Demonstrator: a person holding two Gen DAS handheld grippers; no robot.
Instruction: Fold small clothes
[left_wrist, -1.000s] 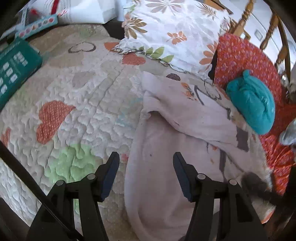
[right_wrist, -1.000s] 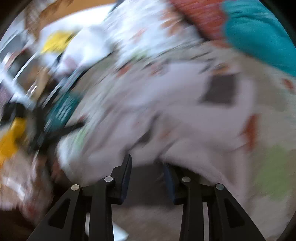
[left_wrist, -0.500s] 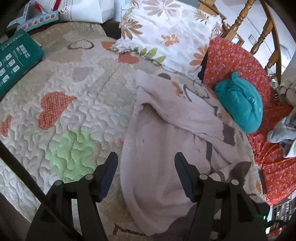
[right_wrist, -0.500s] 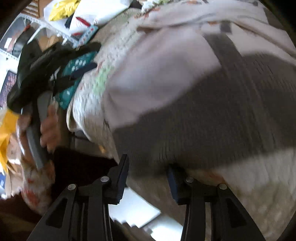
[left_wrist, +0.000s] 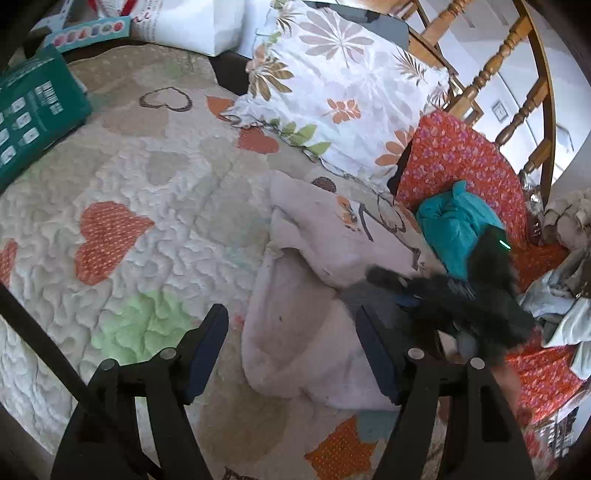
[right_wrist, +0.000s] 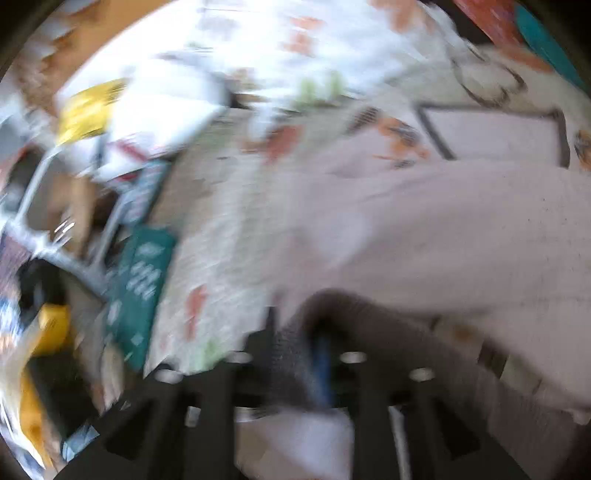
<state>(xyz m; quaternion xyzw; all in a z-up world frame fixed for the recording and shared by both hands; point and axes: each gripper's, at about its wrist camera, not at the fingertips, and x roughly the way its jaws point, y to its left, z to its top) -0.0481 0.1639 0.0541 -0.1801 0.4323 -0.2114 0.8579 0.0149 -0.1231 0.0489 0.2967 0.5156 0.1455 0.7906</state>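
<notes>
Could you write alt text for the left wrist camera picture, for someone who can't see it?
A pale pink garment lies rumpled on a heart-patterned quilt, the open left gripper above its near edge. The blurred right gripper reaches in beside a teal bundle.

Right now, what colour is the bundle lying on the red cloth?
Teal bundle; the red cloth has small flowers. Clearest in the left wrist view.
</notes>
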